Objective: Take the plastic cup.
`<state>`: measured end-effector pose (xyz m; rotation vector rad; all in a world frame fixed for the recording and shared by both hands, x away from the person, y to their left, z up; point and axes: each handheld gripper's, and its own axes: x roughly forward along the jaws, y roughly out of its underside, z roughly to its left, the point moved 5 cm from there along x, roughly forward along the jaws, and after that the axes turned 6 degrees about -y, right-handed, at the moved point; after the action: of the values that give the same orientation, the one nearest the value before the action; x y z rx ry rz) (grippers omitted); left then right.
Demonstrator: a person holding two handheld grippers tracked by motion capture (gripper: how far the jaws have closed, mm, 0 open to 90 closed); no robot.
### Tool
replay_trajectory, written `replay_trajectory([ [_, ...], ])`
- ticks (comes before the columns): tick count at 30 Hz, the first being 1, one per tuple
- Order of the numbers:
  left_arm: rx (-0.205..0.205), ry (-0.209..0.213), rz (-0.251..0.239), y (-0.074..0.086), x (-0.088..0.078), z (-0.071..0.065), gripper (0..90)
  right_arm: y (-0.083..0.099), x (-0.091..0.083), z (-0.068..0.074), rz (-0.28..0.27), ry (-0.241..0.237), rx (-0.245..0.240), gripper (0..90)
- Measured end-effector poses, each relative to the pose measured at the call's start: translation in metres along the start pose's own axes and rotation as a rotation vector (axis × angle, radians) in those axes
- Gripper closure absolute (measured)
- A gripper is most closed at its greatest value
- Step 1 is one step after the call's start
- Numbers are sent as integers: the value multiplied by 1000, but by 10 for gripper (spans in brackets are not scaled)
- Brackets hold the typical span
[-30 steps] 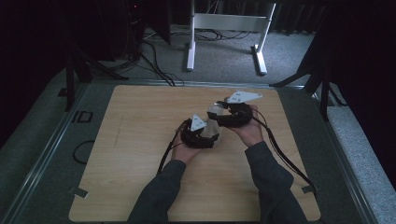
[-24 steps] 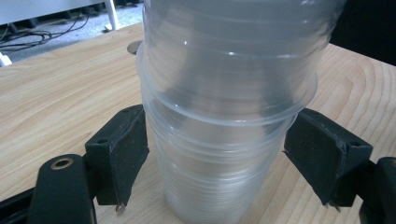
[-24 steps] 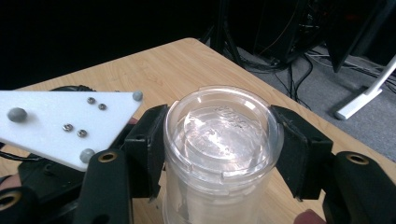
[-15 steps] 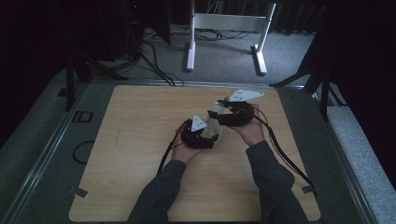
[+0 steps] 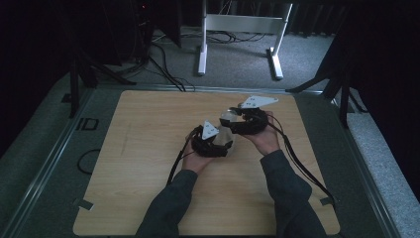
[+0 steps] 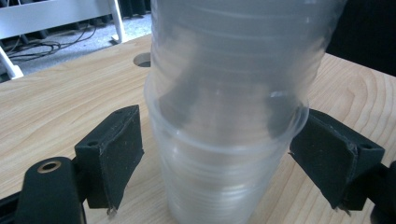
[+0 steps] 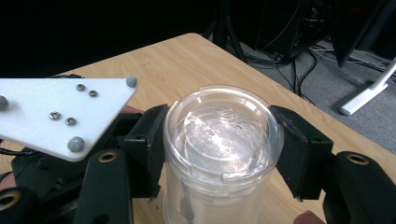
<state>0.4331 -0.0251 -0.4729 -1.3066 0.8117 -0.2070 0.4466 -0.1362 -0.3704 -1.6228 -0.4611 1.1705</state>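
Now the cup stack (image 6: 224,126) stands on the worktop (image 5: 148,148) between both sets of jaws. Right gripper (image 7: 219,144) clamps the upper cups; left gripper (image 6: 219,158), its jaws just widening, flanks the bottom cup with a gap at each side.

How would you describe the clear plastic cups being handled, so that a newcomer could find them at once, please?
On the wooden table, look right of centre, where the person's two hands meet. Between the left gripper and the right gripper is a stack of clear plastic cups, the one see-through thing among black gripper parts.
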Motion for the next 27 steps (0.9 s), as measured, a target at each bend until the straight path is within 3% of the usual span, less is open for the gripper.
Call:
replay_trajectory([
  [27,12,-8,11,1,0,0,212,-14,-9,3,-21,-10,-5,409],
])
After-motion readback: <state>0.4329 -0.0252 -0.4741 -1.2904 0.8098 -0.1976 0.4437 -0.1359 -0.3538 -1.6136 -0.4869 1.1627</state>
